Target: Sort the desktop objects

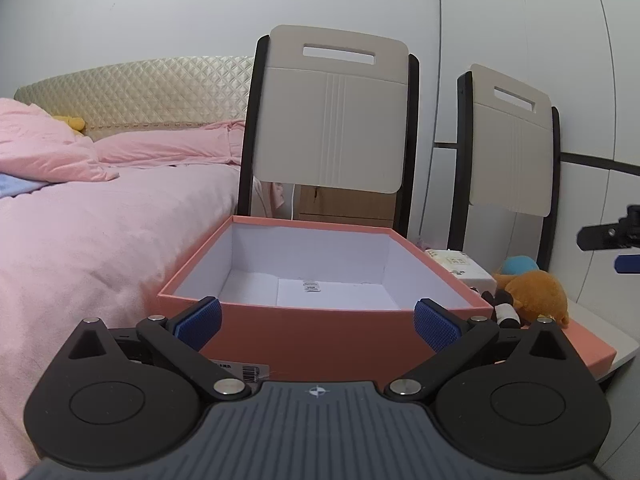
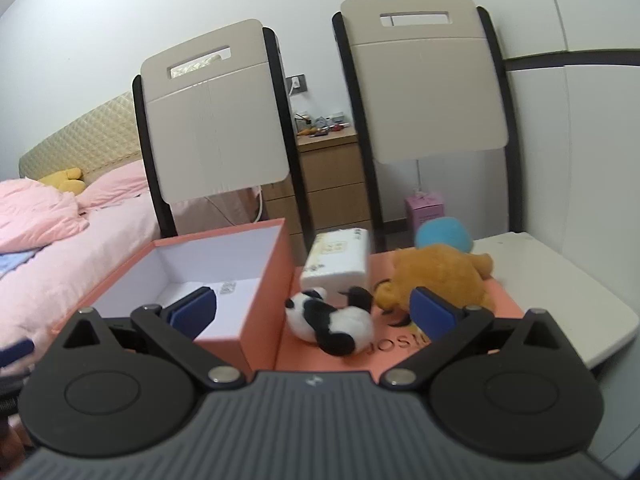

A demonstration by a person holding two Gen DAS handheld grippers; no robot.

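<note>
Both hand-held grippers, left (image 1: 317, 322) and right (image 2: 313, 312), gape wide before the box rim (image 1: 320, 304).

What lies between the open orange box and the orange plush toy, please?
In the right wrist view, the tissue pack and the panda plush lie between the orange box and the orange plush toy.

Panda toy (image 1: 505, 312) half-hidden behind box (image 1: 320, 336)

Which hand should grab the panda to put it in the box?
Probably the right gripper: it is open, with the panda lying just ahead between its fingers. The left gripper, also open, faces the empty box, and the panda sits off to its right.
</note>
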